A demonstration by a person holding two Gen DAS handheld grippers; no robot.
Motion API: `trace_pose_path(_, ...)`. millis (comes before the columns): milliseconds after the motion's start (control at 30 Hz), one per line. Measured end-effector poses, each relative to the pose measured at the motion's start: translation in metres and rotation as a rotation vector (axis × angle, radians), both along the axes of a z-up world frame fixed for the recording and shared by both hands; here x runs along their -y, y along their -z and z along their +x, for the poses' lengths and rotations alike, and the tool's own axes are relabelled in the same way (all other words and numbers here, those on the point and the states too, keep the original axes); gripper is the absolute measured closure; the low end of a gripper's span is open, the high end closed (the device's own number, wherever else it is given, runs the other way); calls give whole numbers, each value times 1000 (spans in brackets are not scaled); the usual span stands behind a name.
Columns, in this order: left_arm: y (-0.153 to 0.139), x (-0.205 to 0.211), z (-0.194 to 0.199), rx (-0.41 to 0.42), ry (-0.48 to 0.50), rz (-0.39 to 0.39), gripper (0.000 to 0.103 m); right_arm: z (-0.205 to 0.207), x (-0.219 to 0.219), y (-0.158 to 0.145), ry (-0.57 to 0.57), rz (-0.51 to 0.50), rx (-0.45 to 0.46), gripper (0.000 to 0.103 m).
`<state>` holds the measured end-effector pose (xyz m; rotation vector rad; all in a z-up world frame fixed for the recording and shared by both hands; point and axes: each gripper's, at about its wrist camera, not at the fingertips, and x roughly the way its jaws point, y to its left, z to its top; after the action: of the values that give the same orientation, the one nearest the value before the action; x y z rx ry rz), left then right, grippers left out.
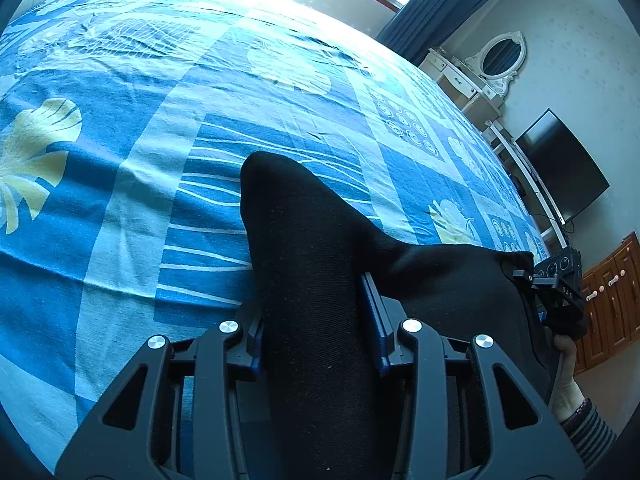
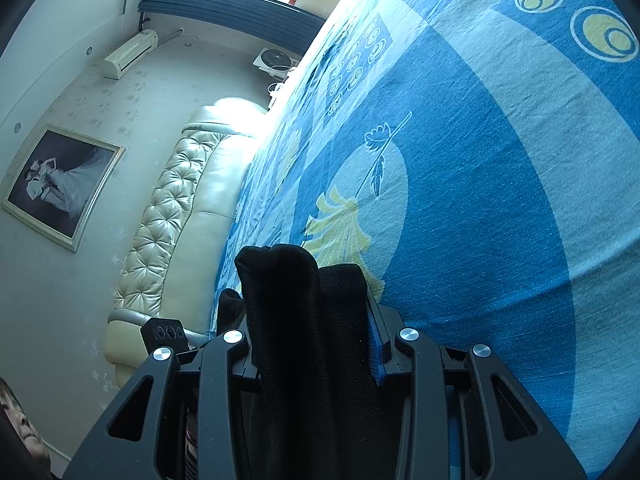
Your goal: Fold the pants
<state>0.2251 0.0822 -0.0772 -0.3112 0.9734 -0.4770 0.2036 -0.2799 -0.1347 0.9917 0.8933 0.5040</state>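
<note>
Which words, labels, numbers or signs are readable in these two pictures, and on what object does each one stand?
"DAS": on the black housing at the right edge of the left wrist view.
Bedsheet: printed patterns only, no text.
Right wrist view: nothing readable.

Just a bed [image 1: 160, 140] spread with a wrinkly blue patterned sheet [image 2: 500, 200], pale shell prints all over. Only black pants [image 1: 304, 280] lying on it, bunched up right ahead of the tool.
</note>
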Motion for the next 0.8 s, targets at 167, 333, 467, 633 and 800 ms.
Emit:
trace_pose_path(167,-2,-3,-2,21,-4,2,42,0,2,0,-1,12,9,66)
trace_pose_path(333,-4,-4,-6,21,-1,6,29,0,2,-2,-6,39,27,59)
trace_pose_path(467,-5,-7,-14,1,0,-19,24,-2,6,-5,-3,74,29,51)
trace_pose_path(633,-5,-18,-31,-38,-2,-91,22,-18,10,-20,17,50,22,33)
trace_pose_path(800,-4,-28,-55,-68,-4,-146,21,-50,24,-31,40,-24,-8,29)
